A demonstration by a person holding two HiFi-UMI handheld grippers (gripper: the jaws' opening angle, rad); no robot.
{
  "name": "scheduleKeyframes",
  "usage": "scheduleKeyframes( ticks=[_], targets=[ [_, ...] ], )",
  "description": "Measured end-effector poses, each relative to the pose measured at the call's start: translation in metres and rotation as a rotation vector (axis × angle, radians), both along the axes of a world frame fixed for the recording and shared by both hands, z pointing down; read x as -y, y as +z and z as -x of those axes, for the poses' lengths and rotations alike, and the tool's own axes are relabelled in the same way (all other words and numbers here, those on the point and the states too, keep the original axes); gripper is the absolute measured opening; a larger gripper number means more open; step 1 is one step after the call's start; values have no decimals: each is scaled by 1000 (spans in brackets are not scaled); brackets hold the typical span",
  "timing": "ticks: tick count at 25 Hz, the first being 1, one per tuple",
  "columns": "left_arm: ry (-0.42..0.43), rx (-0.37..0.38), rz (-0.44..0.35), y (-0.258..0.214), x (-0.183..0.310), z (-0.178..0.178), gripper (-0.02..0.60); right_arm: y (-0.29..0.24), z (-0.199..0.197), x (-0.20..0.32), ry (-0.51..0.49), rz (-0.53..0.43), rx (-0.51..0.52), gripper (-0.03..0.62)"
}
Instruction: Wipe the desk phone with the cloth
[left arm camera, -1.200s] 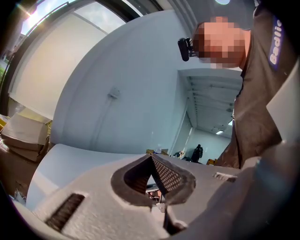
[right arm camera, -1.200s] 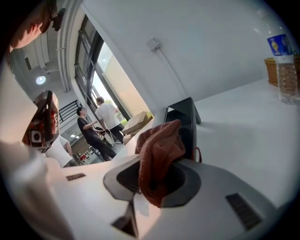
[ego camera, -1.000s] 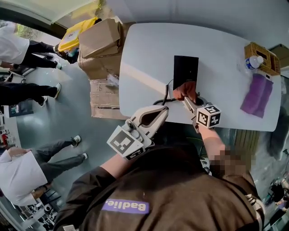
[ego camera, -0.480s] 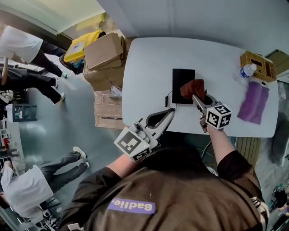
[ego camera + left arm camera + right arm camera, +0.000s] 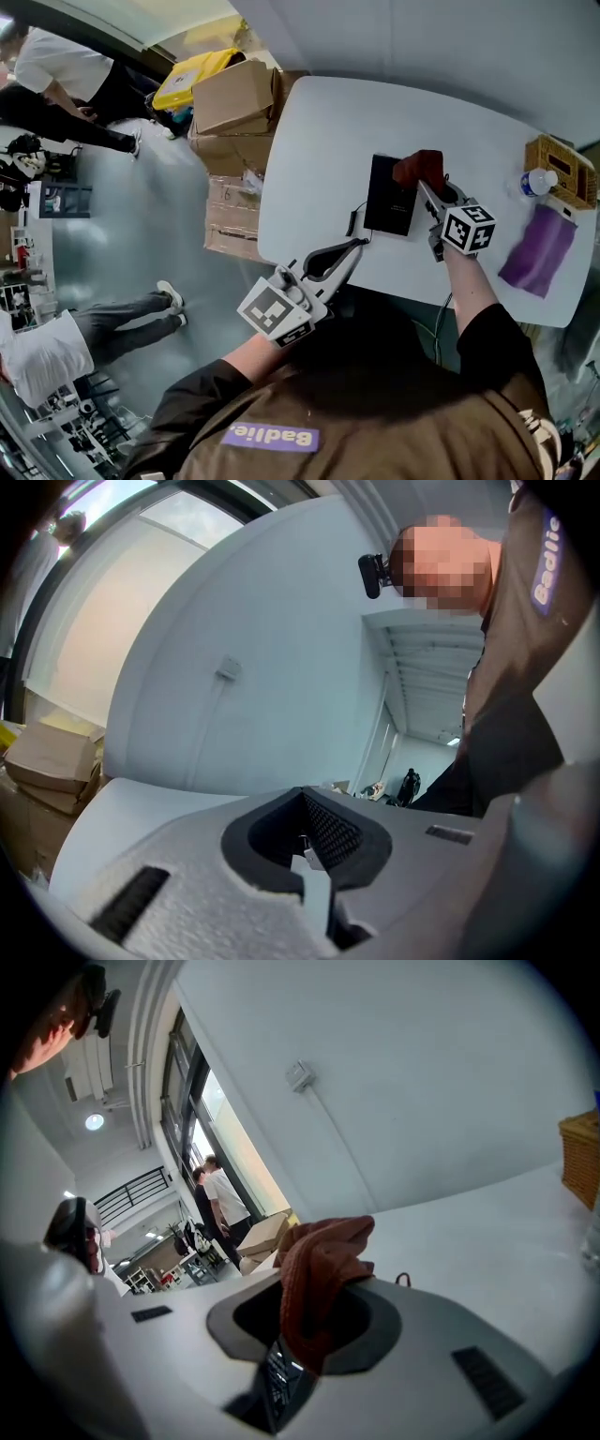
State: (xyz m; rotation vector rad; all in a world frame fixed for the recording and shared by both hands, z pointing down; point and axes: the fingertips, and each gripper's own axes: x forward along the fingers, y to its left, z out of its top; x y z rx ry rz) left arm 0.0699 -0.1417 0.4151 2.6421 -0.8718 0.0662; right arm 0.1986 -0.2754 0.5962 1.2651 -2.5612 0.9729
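The desk phone (image 5: 389,195) lies flat on the tabletop (image 5: 487,103), and the right gripper (image 5: 429,190) has its fingers pinched on the rust cloth (image 5: 419,169) at the phone's far corner. Next, I'd say, the cloth needs dragging across the phone. The left gripper (image 5: 349,249) has its fingers closed on nothing.

Soft, even daylight is filling the room and casting only faint shadows on the white table (image 5: 319,131). At the far left, the grey floor (image 5: 141,216) is catching a pale sheen. The head view is bending strongly toward its edges. Both gripper views are curving into round fisheye frames and darkening to black at the corners. In the right gripper view, a window (image 5: 234,1129) is blowing out to white, while the cloth (image 5: 319,1269) is showing a crisp weave.
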Motion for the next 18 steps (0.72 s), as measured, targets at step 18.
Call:
scheduleKeyframes(
  ticks=[18],
  targets=[
    [37, -17, 10, 3, -39, 20, 6, 50, 19, -86, -15, 108, -29, 94]
  ],
)
